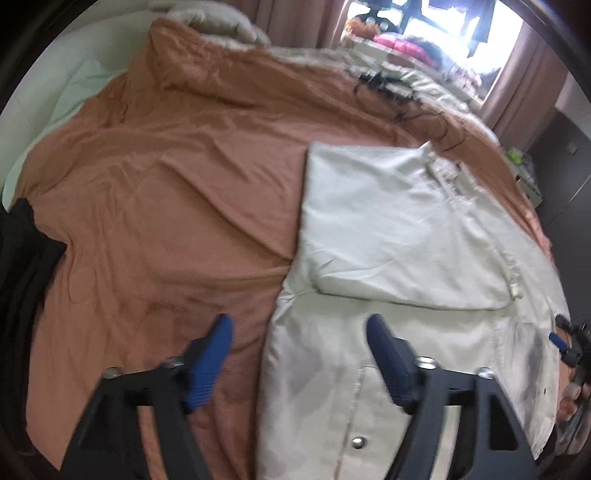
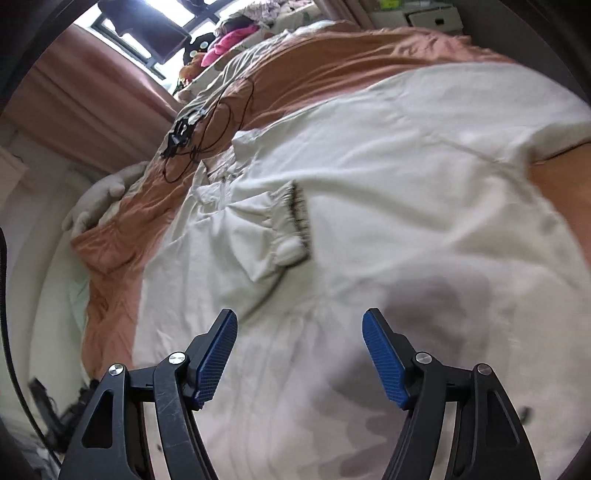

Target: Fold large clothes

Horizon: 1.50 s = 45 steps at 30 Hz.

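A large cream jacket lies spread on an orange-brown bed cover, with one part folded over its middle. My left gripper is open and empty, just above the jacket's near left edge beside a metal snap. The right gripper's blue tips show at the far right edge. In the right wrist view the jacket fills the frame, with an elastic sleeve cuff folded onto it. My right gripper is open and empty above the cloth.
A tangle of black cable lies on the cover toward the window. Grey pillows sit at the head. Curtains and piled clothes line the window side. A dark garment lies at the left edge.
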Tool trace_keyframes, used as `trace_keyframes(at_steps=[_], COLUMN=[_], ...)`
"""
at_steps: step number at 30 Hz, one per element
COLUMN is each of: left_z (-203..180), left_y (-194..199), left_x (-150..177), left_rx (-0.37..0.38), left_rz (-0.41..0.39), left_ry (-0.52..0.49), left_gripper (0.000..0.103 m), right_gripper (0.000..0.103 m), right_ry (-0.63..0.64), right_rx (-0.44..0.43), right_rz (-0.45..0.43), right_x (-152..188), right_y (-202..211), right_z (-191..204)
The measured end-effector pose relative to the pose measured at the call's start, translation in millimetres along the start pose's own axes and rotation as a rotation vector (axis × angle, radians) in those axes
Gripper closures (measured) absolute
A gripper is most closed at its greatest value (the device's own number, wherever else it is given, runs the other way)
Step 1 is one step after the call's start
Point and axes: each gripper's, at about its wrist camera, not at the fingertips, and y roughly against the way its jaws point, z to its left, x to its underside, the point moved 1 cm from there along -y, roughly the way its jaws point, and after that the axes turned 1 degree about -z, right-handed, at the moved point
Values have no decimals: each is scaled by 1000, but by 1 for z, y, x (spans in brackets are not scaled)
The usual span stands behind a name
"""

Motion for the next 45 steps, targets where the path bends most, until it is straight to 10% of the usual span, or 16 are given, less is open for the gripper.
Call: trace_keyframes(at_steps=[28,45], left_z=[-186,-238], left_y=[40,-42], left_x=[36,19], left_rx=[147,100], left_rz=[-27,-6], left_ry=[-156,-217], left_gripper=[18,18], right_gripper=[19,54], right_ry=[-184,-305], right_rx=[145,141], right_rz=[-247,-281], right_x=[-67,-151], right_y=[169,125], right_z=[-242,-341])
